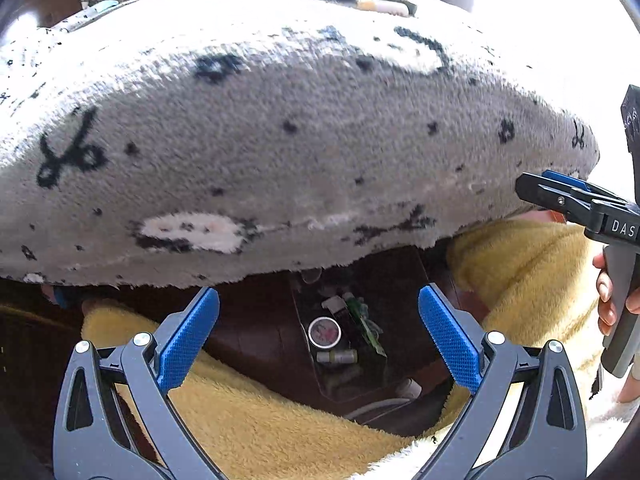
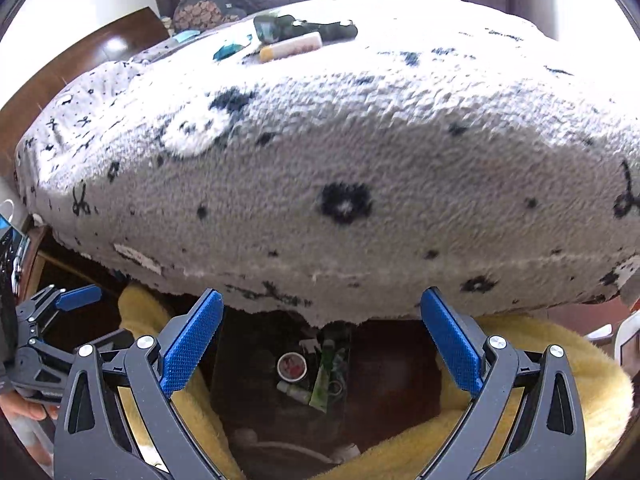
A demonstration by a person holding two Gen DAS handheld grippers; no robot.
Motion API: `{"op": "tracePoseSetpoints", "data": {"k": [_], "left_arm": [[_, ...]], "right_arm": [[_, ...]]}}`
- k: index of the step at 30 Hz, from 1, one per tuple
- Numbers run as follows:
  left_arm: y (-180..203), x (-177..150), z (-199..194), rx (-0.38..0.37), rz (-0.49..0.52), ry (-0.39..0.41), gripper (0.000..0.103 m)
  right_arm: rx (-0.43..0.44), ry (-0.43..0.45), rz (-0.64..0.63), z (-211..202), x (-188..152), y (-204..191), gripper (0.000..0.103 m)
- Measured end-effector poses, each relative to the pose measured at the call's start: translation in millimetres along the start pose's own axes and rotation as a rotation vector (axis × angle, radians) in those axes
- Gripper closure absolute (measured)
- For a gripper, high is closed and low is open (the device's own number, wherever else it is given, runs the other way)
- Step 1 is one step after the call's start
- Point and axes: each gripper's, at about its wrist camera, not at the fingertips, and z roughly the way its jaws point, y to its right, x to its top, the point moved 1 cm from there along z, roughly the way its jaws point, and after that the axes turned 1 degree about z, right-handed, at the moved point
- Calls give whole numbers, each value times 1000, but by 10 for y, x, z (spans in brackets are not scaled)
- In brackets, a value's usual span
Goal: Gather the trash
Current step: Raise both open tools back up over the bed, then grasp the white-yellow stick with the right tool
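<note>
Both grippers are spread wide with nothing between the pads, left gripper [image 1: 319,332] and right gripper [image 2: 321,340] hovering over the dark bin [image 1: 320,376] on the floor. Remaining trash sits far back on the bed: a teal scrap [image 2: 230,50], a yellowish tube [image 2: 291,48] and a dark wrapper [image 2: 316,28]. All of it looks light and crinkly; I'd pinch the tube mid-body. The fuzzy grey blanket [image 2: 360,152] bulges in between, and a yellow blanket [image 2: 560,360] crowds the bin.

Right gripper [image 2: 320,344] fingers spread, empty, above trash bag [image 2: 280,412].
</note>
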Motion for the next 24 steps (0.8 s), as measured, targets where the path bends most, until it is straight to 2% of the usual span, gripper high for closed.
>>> {"op": "tracePoseSetpoints", "data": {"k": [7, 13, 19, 24], "left_arm": [[-65, 146, -68, 46, 10, 65, 8], [-188, 391, -158, 88, 5, 131, 8], [-288, 701, -170, 110, -6, 165, 8], [-346, 867, -149, 123, -11, 173, 8]], "right_arm": [[-23, 65, -16, -148, 207, 17, 4], [-45, 127, -48, -152, 543, -39, 4], [-27, 163, -48, 65, 979, -124, 4], [-23, 153, -80, 320, 1325, -300, 4]]}}
